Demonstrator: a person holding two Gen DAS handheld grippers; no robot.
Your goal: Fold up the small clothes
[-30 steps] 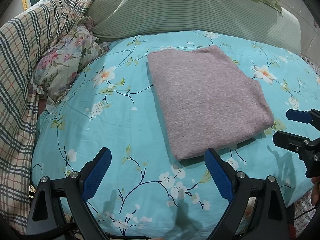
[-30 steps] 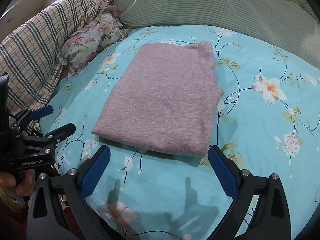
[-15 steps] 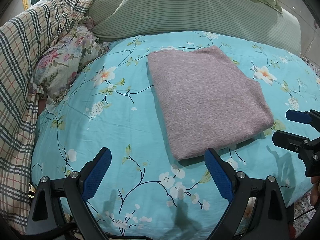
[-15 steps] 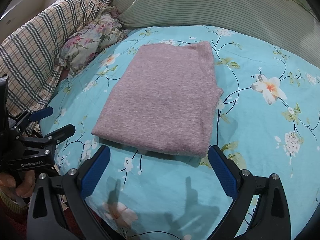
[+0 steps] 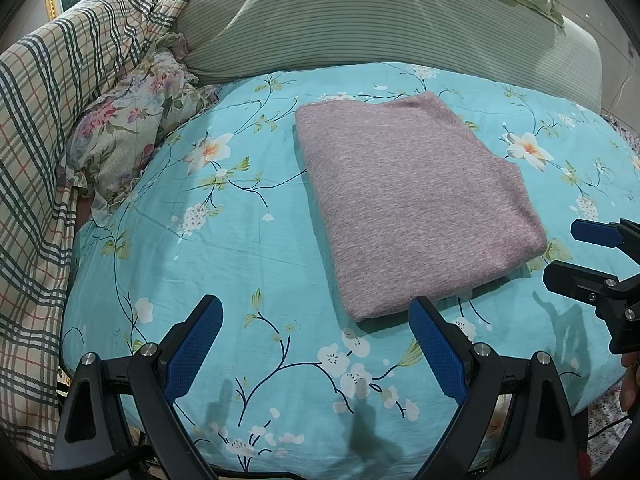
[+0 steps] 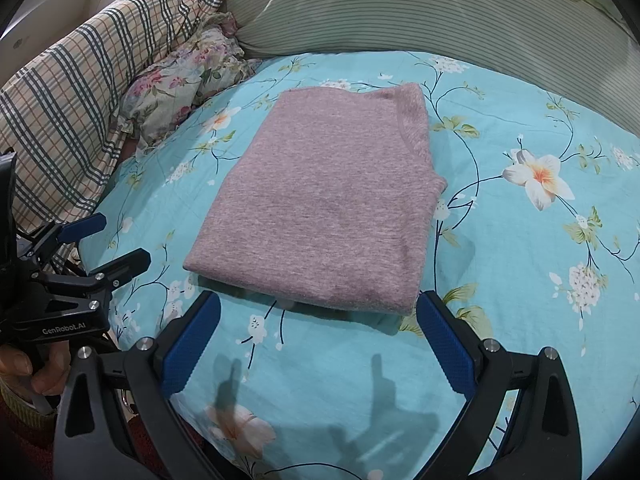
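The folded mauve garment [image 5: 416, 204] lies on the floral bed sheet [image 5: 224, 256], just ahead of the left claw [image 5: 316, 344] and right claw [image 6: 318, 338], both spread wide and empty. Soft, light knit, it probably lifts best by its thick near edge. Only the right view shows its ribbed neckline.

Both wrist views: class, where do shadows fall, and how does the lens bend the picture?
Left wrist view: left gripper casts finger shadows on the floral sheet; dark corners, bowed edges. Right wrist view: right gripper shadows likewise below the folded garment; same curvature.
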